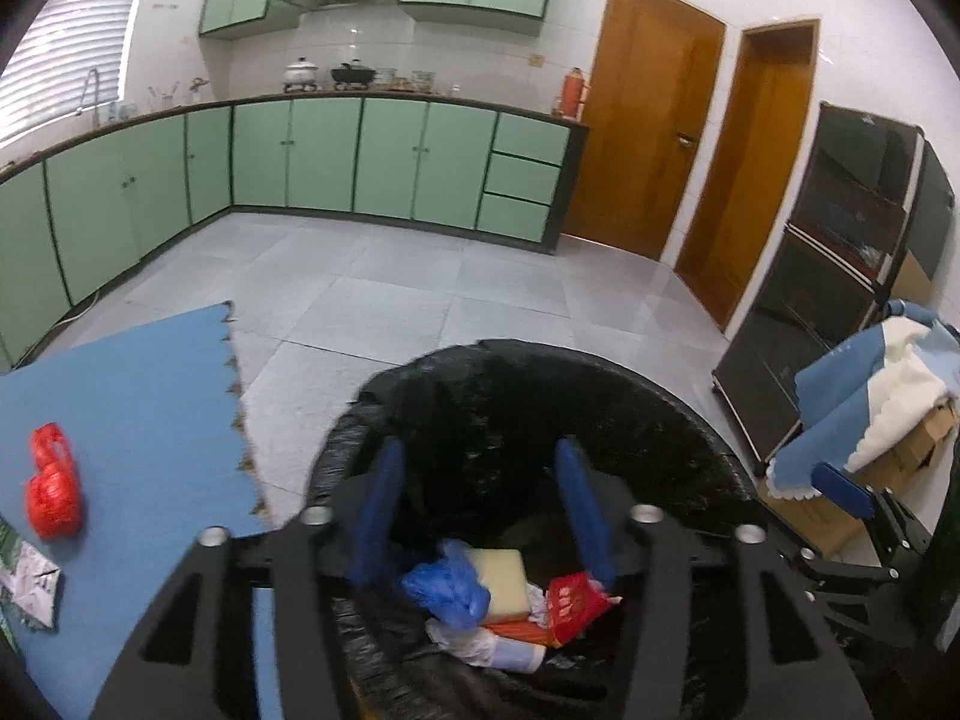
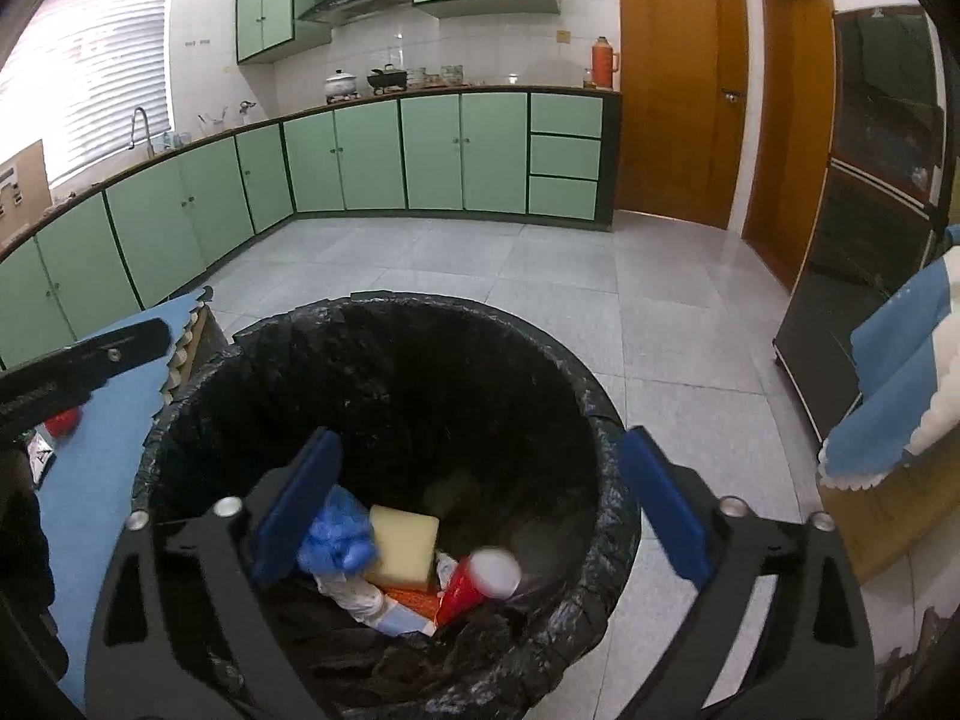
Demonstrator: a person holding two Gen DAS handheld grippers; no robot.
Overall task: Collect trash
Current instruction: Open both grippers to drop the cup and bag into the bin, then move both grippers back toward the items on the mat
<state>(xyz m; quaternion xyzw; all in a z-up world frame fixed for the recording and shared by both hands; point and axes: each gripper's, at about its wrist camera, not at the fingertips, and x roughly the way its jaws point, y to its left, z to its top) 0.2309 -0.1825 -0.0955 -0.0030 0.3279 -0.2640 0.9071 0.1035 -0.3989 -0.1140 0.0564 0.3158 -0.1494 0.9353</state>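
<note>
A bin lined with a black bag (image 1: 672, 414) (image 2: 576, 396) stands on the floor beside a blue mat (image 1: 132, 420). Inside lie a blue bag (image 1: 447, 591) (image 2: 336, 534), a yellow sponge (image 1: 504, 579) (image 2: 402, 546), white wrappers and a red cup (image 2: 480, 582). My left gripper (image 1: 480, 516) is open and empty over the bin. My right gripper (image 2: 480, 498) is open and empty over the bin, the red cup below it. A red plastic bag (image 1: 54, 480) and a silver wrapper (image 1: 30, 588) lie on the mat.
Green kitchen cabinets (image 1: 360, 156) line the far walls. A dark glass cabinet (image 1: 840, 270) stands right, with cardboard boxes under blue and white cloth (image 1: 882, 396) beside it. Two wooden doors (image 1: 648, 120) are at the back. The floor is grey tile (image 1: 480, 282).
</note>
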